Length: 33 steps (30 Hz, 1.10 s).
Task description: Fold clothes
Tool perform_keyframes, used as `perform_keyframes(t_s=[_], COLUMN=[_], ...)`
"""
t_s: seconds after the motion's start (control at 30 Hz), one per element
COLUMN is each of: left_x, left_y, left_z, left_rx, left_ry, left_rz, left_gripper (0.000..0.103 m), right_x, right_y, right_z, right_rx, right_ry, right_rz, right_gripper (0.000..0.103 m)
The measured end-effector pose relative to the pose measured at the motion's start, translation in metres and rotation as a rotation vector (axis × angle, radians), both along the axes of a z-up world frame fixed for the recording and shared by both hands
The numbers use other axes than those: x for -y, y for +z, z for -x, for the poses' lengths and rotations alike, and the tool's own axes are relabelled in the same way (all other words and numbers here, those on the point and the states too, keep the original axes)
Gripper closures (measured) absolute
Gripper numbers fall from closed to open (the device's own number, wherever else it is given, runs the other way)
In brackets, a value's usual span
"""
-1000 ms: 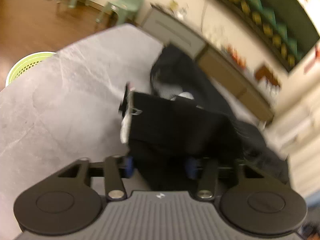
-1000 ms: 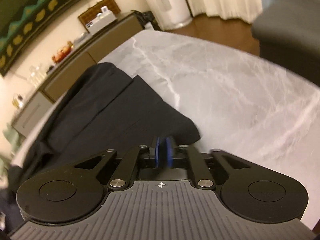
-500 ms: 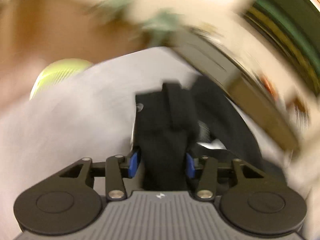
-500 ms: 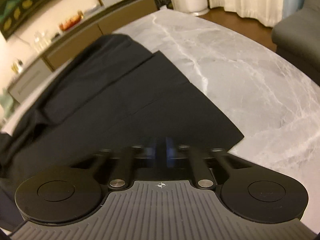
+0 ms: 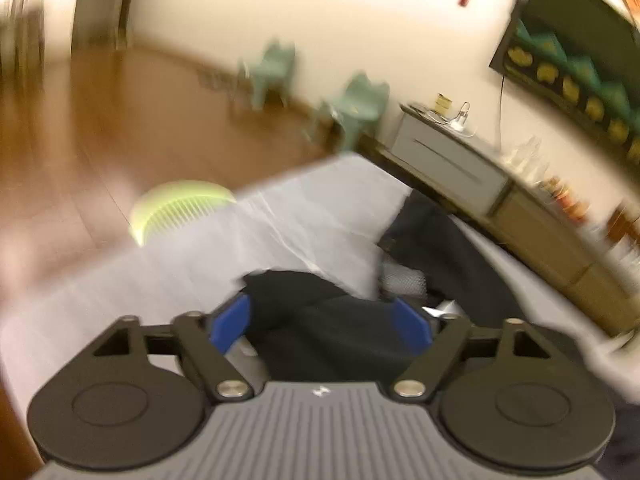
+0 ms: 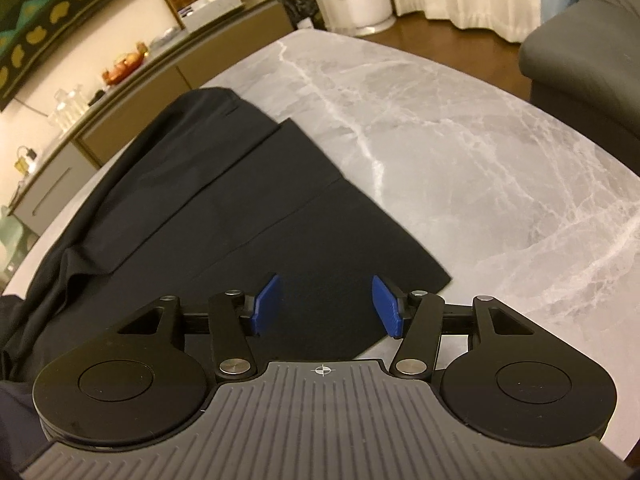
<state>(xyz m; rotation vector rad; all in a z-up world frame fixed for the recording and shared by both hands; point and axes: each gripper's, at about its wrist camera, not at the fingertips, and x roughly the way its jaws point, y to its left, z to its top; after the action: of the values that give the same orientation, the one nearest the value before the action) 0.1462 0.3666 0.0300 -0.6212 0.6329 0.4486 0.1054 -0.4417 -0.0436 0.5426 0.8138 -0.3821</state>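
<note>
The black garment (image 6: pixel 192 208) lies spread on the grey marble surface (image 6: pixel 460 152), and it covers the side of the surface that is nearer to the long sideboard (image 6: pixel 132 92) at the wall. The right gripper (image 6: pixel 326 306) hangs above the near corner of the garment; its jaws are opening, the blue pads (image 6: pixel 266 304) stand apart, and the cloth under them is flat and not pinched. In the left wrist view, which is blurred, the left gripper (image 5: pixel 322 322) is also opening. A bunched part of the garment (image 5: pixel 320 316) sits between its pads, but they do not seem to press on it.
</note>
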Motion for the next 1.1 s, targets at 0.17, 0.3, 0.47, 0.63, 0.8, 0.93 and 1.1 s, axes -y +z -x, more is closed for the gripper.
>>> perform_keyframes(t_s=[0.17, 0.3, 0.47, 0.63, 0.8, 0.93, 1.1], left_x=[-0.012, 0.009, 0.011, 0.006, 0.002, 0.002, 0.014], left_y=[-0.006, -0.035, -0.054, -0.069, -0.073, -0.073, -0.076], left_z=[0.004, -0.018, -0.035, -0.054, -0.052, -0.053, -0.075], left_rx=[0.011, -0.145, -0.223, -0.257, -0.251, -0.243, -0.222], left_ry=[-0.199, -0.242, -0.179, -0.161, -0.142, -0.141, -0.201], left_rz=[0.146, 0.143, 0.137, 0.154, 0.169, 0.137, 0.105], left_gripper=[0.017, 0.012, 0.017, 0.02, 0.021, 0.02, 0.093], right_x=[0.004, 0.0, -0.005, -0.001, -0.006, -0.005, -0.034], right_y=[0.001, 0.002, 0.0, -0.005, -0.005, -0.009, -0.012], right_z=[0.0, -0.002, 0.004, 0.009, 0.017, 0.017, -0.016], right_rx=[0.009, 0.015, 0.001, 0.001, -0.012, -0.042, -0.056], right_ry=[-0.005, 0.008, 0.026, 0.011, -0.031, -0.073, 0.085], right_rz=[-0.023, -0.028, -0.028, -0.046, -0.038, 0.034, 0.176], right_gripper=[0.035, 0.032, 0.031, 0.026, 0.024, 0.024, 0.102])
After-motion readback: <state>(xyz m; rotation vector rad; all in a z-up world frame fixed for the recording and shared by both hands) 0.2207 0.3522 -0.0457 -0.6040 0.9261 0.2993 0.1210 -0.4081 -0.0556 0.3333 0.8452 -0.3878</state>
